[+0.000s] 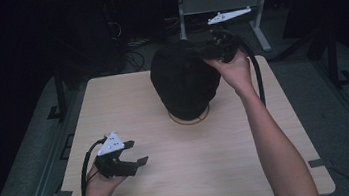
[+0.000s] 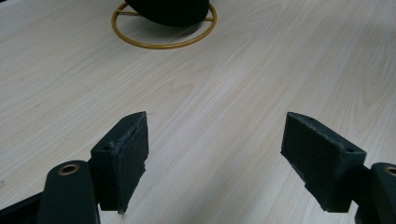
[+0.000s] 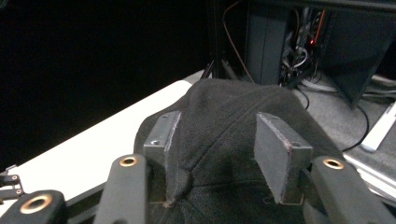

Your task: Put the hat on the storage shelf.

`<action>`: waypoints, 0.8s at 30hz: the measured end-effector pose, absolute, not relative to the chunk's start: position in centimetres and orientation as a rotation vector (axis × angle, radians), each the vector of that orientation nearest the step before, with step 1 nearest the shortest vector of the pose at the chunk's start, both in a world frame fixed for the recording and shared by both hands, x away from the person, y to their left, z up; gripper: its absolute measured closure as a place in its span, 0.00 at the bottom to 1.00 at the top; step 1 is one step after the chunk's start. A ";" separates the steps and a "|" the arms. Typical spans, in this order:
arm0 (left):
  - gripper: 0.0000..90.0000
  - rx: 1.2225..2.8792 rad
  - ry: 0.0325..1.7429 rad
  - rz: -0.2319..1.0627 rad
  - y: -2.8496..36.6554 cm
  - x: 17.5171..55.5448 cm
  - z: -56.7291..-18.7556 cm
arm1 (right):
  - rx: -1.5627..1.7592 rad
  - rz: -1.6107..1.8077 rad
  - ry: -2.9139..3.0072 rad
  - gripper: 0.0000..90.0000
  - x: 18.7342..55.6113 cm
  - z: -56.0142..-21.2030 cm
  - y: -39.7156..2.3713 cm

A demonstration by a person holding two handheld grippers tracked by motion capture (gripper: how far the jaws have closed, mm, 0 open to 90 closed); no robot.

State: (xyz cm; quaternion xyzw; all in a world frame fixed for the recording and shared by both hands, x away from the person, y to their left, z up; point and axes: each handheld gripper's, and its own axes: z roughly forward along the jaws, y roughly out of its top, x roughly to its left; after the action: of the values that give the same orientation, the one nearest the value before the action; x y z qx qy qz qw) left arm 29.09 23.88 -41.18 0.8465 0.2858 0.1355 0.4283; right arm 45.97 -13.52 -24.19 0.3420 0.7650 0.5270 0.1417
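Note:
A black cap [image 1: 183,82] sits over a stand with a yellow ring base [image 1: 190,121] at the far middle of the wooden table [image 1: 207,174]. My right gripper [image 1: 209,48] is at the cap's upper right side, held by a hand. In the right gripper view its jaws stand open astride the cap's crown [image 3: 219,107], the left pad [image 3: 166,135] touching the fabric; right gripper [image 3: 217,144]. My left gripper [image 1: 136,153] hovers open over the table's front left with nothing in it. The left gripper view has that gripper [image 2: 215,154] facing the ring base [image 2: 163,44] and the cap's lower edge [image 2: 168,11].
Beyond the table's far edge stand a white desk frame [image 1: 259,22], cables [image 1: 132,58] and dark equipment on the floor. Bare tabletop lies between the left gripper and the cap stand.

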 end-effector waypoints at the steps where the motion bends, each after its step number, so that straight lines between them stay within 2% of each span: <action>1: 0.25 2.116 0.713 0.340 23.9 29.1 -41.2 | 0.986 1.526 2.201 0.54 45.8 -24.1 -13.7; 24: 0.24 2.134 0.710 0.352 23.9 29.0 -41.2 | 1.000 1.517 2.236 0.39 42.2 -26.0 -17.7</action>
State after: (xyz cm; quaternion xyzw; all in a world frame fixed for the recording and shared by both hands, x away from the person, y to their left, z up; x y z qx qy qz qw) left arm 29.01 23.87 -41.19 0.8511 0.2831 0.1403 0.4192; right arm 42.21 -17.67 -26.04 0.3441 0.7696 0.5220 0.1299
